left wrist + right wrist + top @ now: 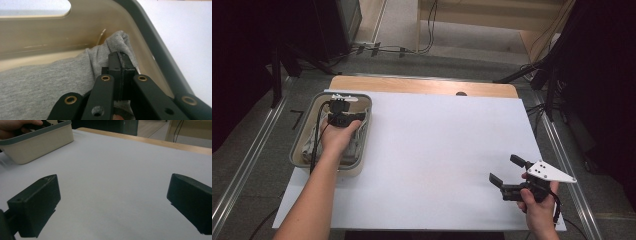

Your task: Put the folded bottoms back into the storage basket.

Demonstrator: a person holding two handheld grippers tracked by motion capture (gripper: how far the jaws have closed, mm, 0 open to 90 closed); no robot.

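Grey cloth [50,80] pinched upward, bunched in beige bin [82,27].

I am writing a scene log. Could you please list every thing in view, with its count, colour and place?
cloth: 1, grey, inside the bin, pinched by the left gripper
bin: 1, beige with grey rim, table's left edge
sheet: 1, white, covering the table
table: 1, wooden, under the sheet
cables: several, black, floor beyond the table
left gripper: 1, black, in the bin, shut on the cloth
right gripper: 1, black, open above the sheet's right near corner
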